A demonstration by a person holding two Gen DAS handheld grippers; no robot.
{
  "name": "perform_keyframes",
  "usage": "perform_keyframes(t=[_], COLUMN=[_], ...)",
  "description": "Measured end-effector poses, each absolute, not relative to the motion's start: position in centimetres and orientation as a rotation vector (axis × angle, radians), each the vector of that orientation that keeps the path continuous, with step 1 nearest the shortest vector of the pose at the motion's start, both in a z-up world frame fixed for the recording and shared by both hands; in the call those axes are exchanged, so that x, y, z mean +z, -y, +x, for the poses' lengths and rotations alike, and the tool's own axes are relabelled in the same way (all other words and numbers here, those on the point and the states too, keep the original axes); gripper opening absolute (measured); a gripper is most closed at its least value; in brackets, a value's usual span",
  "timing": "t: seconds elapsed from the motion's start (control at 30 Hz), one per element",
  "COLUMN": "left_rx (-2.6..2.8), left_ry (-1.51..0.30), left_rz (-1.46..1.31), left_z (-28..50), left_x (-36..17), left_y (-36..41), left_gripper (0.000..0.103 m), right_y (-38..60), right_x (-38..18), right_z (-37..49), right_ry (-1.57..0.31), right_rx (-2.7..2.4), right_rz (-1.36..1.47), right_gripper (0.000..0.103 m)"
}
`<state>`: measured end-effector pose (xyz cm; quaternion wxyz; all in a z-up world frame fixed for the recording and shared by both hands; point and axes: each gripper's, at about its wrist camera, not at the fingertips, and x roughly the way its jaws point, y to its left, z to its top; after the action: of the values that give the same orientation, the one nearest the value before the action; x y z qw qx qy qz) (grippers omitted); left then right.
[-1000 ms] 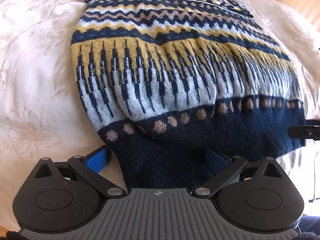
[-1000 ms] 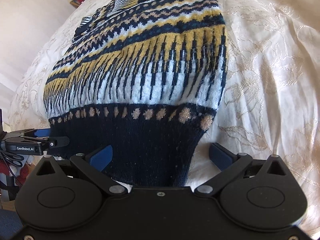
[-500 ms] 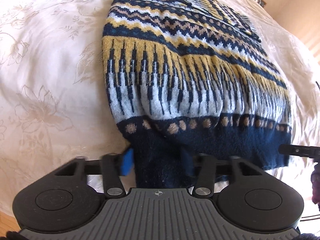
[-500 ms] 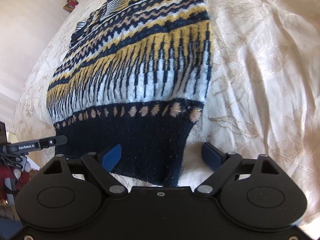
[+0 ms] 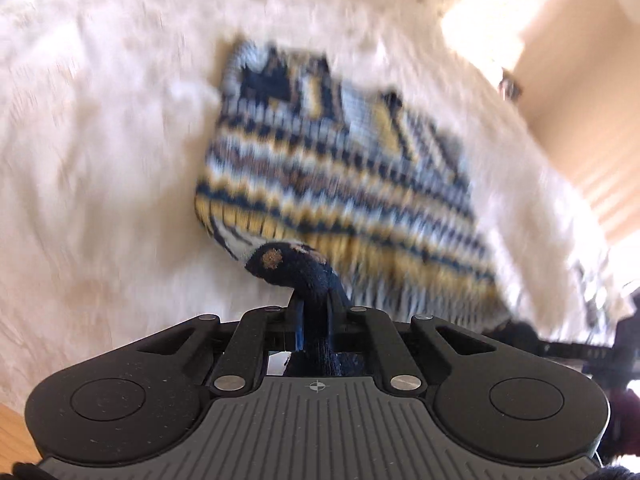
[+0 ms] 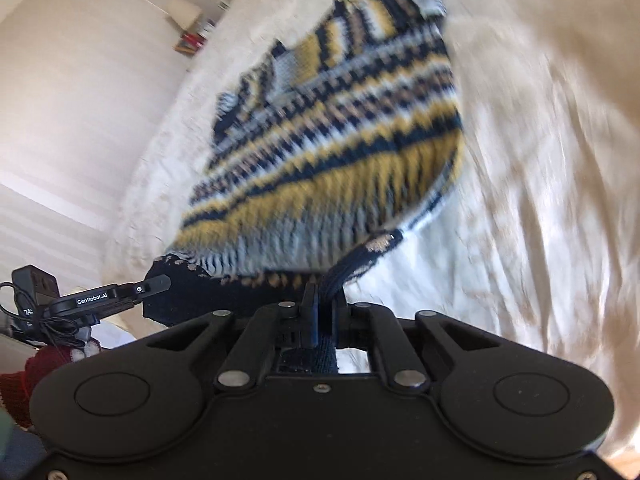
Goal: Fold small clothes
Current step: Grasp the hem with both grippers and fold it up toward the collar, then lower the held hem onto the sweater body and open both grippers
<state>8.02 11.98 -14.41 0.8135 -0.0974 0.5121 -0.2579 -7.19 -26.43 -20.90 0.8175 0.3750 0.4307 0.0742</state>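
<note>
Evidently mid-fold: left gripper [image 5: 316, 316] clenched on one corner of the navy hem [image 5: 292, 268] of the patterned knit sweater [image 5: 320, 184]; right gripper [image 6: 324, 304] clenched on the other hem corner. Gripping both corners probably keeps the hem straight as it is carried up and over the sweater body. Hem raised off the cream bedspread [image 5: 100, 160]; neck end of the sweater lies on the bedspread, far from the hem. Frames blurred. Beyond the sweater: lamp [image 6: 186, 10], small shelf, both well apart. Nothing obstructs the sweater.
</note>
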Motion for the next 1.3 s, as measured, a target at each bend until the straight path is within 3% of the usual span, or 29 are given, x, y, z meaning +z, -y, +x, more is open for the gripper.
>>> perform_keyframes(t=[0.33, 0.6, 1.13, 1.3], left_rx=[-0.442, -0.409, -0.394, -0.373], left_ry=[-0.886, -0.788, -0.998, -1.035], left_rz=[-0.347, -0.378, -0.280, -0.269], left_z=[14.7, 21.6, 34.5, 37.0], left_x=[-8.3, -7.9, -15.4, -17.2], left_y=[-8.5, -5.4, -1.9, -1.1], left_gripper=[0.010, 0.010, 0.010, 0.014], right_y=[31.3, 33.9, 35.5, 36.2], right_x=[-15.0, -13.7, -20.0, -21.6], right_z=[1.7, 9.5, 20.8, 22.9], right_ry=[-0.675, -0.618, -0.765, -0.799], right_rx=[0.218, 0.211, -0.056, -0.124], right_rz=[0.803, 0.762, 0.812, 0.844], right_gripper=[0.013, 0.013, 0.013, 0.019])
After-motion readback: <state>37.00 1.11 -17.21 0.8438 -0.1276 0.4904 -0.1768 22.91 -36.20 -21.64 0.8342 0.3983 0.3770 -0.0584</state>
